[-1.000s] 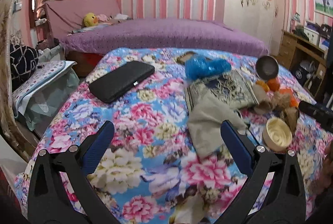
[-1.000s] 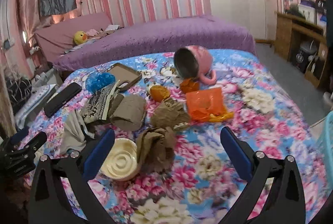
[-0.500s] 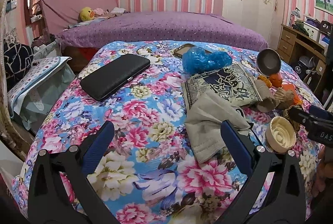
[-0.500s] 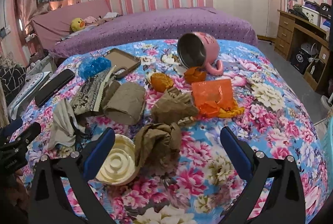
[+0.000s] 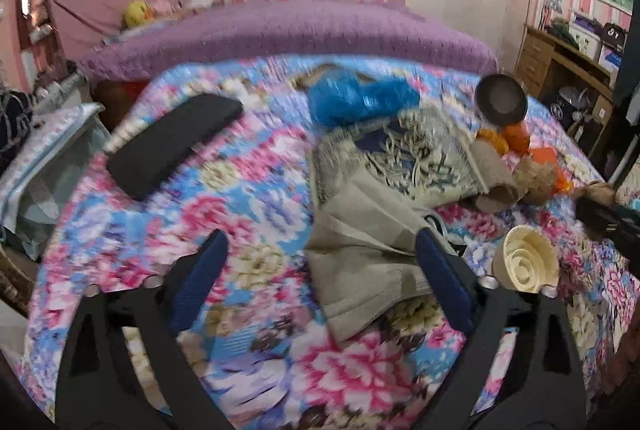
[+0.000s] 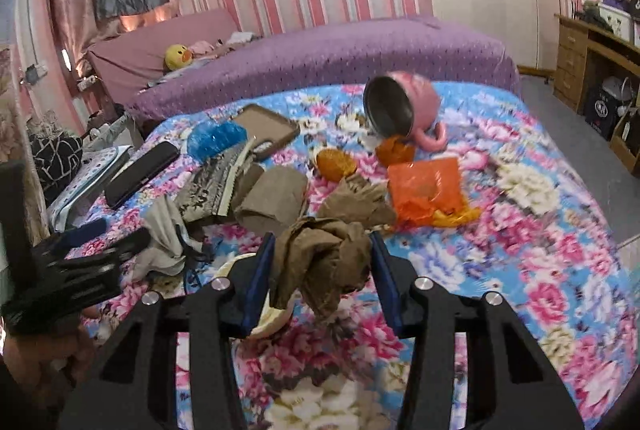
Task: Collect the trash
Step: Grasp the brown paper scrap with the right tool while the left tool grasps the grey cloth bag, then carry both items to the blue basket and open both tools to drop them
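A: Start wide. What lies ahead of the grippers?

B: The floral bedspread (image 6: 520,250), strewn with litter. Beyond the right gripper (image 6: 322,278) lie an orange plastic bag (image 6: 426,186) and a tipped pink mug (image 6: 404,110); a cream ridged lid (image 5: 528,262) sits just under its left finger.

A: And the piece being taken?

B: A crumpled brown paper wad (image 6: 320,258), right between the right gripper's blue pads. The jaws are closing on it, pads at its sides; I'd judge the pinch nearly made.

A: How to do it well?

B: Squeeze until the paper stops yielding, then lift straight up so the lid isn't dragged along.

A: The left gripper (image 5: 320,270)?

B: Spread wide but closing, nothing pinched; a grey folded cloth (image 5: 360,254) lies between its fingers, nearer the right one. Push deeper before closing.
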`<state>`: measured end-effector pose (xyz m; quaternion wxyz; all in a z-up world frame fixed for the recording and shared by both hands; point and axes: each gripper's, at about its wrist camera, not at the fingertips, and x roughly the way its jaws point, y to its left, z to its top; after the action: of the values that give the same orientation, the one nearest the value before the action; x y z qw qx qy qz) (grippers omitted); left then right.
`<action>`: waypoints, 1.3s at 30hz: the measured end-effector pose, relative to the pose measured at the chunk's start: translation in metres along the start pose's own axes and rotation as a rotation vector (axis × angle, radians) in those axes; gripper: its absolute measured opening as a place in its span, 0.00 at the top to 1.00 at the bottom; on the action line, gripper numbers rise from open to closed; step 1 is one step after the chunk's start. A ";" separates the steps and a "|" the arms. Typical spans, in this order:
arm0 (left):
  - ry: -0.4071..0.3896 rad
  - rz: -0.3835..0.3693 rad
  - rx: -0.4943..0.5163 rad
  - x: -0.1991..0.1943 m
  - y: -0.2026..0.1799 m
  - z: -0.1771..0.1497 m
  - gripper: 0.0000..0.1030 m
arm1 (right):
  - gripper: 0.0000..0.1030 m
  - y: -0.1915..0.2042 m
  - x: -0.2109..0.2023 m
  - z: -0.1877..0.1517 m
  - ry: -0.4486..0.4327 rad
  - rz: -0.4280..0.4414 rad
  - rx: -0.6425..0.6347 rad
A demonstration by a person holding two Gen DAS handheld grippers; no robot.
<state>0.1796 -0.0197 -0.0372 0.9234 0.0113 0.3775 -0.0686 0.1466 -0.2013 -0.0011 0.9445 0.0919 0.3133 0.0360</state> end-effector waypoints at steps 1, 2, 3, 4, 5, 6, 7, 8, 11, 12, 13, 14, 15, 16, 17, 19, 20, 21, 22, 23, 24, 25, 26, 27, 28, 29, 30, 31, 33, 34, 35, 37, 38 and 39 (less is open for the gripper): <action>0.039 -0.012 -0.003 0.008 -0.001 0.000 0.30 | 0.54 -0.001 -0.003 0.000 -0.004 -0.003 -0.004; 0.065 -0.029 -0.004 0.013 -0.001 -0.001 0.39 | 0.54 -0.003 -0.005 -0.001 -0.006 -0.005 -0.005; 0.078 -0.054 -0.002 0.016 -0.001 -0.001 0.43 | 0.54 -0.007 -0.008 -0.001 -0.009 -0.008 -0.002; 0.077 -0.073 0.006 0.015 -0.003 -0.002 0.55 | 0.54 -0.011 -0.011 -0.001 -0.010 -0.007 0.004; 0.077 -0.084 0.014 0.014 -0.005 -0.003 0.65 | 0.54 -0.015 -0.014 -0.001 -0.011 -0.005 0.009; 0.074 -0.089 0.023 0.012 -0.008 -0.004 0.72 | 0.54 -0.019 -0.018 -0.001 -0.017 -0.006 0.016; 0.066 -0.092 0.028 0.007 -0.010 -0.006 0.84 | 0.54 -0.023 -0.022 -0.001 -0.024 -0.007 0.020; 0.051 -0.099 0.023 0.001 -0.010 -0.008 0.92 | 0.54 -0.025 -0.023 0.000 -0.028 -0.006 0.021; 0.014 -0.129 -0.001 -0.018 -0.007 -0.017 0.94 | 0.54 -0.030 -0.034 0.001 -0.053 -0.009 0.015; -0.009 -0.141 -0.004 -0.028 -0.007 -0.021 0.94 | 0.54 -0.032 -0.039 0.001 -0.064 -0.010 0.009; -0.029 -0.146 -0.001 -0.037 -0.008 -0.024 0.94 | 0.54 -0.032 -0.043 0.001 -0.075 -0.014 0.002; -0.045 -0.144 0.003 -0.044 -0.008 -0.024 0.94 | 0.54 -0.033 -0.047 0.000 -0.084 -0.021 -0.005; -0.080 -0.148 0.013 -0.055 -0.011 -0.024 0.94 | 0.54 -0.036 -0.052 -0.001 -0.095 -0.030 -0.009; -0.110 -0.150 0.022 -0.066 -0.014 -0.022 0.94 | 0.54 -0.039 -0.058 -0.001 -0.106 -0.037 -0.007; -0.132 -0.156 0.024 -0.073 -0.016 -0.020 0.94 | 0.54 -0.043 -0.062 -0.001 -0.117 -0.045 -0.004; -0.198 -0.193 0.045 -0.094 -0.028 -0.014 0.94 | 0.54 -0.054 -0.076 -0.003 -0.144 -0.073 0.004; -0.219 -0.200 0.057 -0.102 -0.036 -0.012 0.94 | 0.54 -0.063 -0.085 -0.004 -0.162 -0.096 0.014; -0.246 -0.219 0.077 -0.112 -0.048 -0.008 0.94 | 0.54 -0.072 -0.092 -0.004 -0.175 -0.115 0.024; -0.264 -0.241 0.093 -0.120 -0.061 -0.006 0.94 | 0.54 -0.079 -0.099 -0.005 -0.183 -0.130 0.031; -0.276 -0.262 0.109 -0.125 -0.073 -0.004 0.94 | 0.54 -0.089 -0.106 -0.005 -0.195 -0.153 0.039; -0.290 -0.284 0.131 -0.130 -0.090 -0.003 0.94 | 0.54 -0.102 -0.115 -0.007 -0.211 -0.192 0.047; -0.296 -0.304 0.146 -0.132 -0.104 -0.002 0.94 | 0.54 -0.117 -0.124 -0.009 -0.224 -0.239 0.055; -0.296 -0.329 0.156 -0.133 -0.116 -0.001 0.94 | 0.54 -0.132 -0.134 -0.011 -0.234 -0.288 0.062; -0.288 -0.372 0.165 -0.134 -0.134 0.001 0.94 | 0.54 -0.146 -0.143 -0.014 -0.244 -0.337 0.069; -0.286 -0.394 0.168 -0.134 -0.144 0.002 0.94 | 0.54 -0.157 -0.150 -0.015 -0.249 -0.375 0.077; -0.289 -0.419 0.173 -0.135 -0.155 0.002 0.94 | 0.54 -0.170 -0.157 -0.018 -0.255 -0.415 0.092; -0.291 -0.453 0.180 -0.135 -0.171 0.004 0.94 | 0.54 -0.188 -0.167 -0.021 -0.259 -0.458 0.118; -0.288 -0.476 0.181 -0.137 -0.182 0.004 0.94 | 0.54 -0.203 -0.177 -0.024 -0.263 -0.494 0.140; -0.277 -0.532 0.185 -0.138 -0.208 0.006 0.94 | 0.54 -0.229 -0.192 -0.031 -0.268 -0.574 0.160; -0.274 -0.557 0.191 -0.137 -0.222 0.007 0.94 | 0.54 -0.240 -0.199 -0.034 -0.270 -0.592 0.176; -0.271 -0.581 0.195 -0.137 -0.234 0.008 0.94 | 0.54 -0.254 -0.207 -0.038 -0.271 -0.608 0.200; -0.248 -0.633 0.205 -0.132 -0.264 0.010 0.94 | 0.53 -0.269 -0.215 -0.043 -0.266 -0.629 0.235; -0.235 -0.650 0.216 -0.126 -0.278 0.010 0.94 | 0.53 -0.277 -0.219 -0.046 -0.266 -0.625 0.252; -0.221 -0.666 0.232 -0.123 -0.297 0.010 0.94 | 0.52 -0.284 -0.222 -0.047 -0.265 -0.625 0.264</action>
<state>0.0597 -0.3005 0.0650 0.8782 -0.0149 0.2481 -0.4085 -0.0569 -0.5006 0.0361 0.9222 0.1168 0.2032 -0.3075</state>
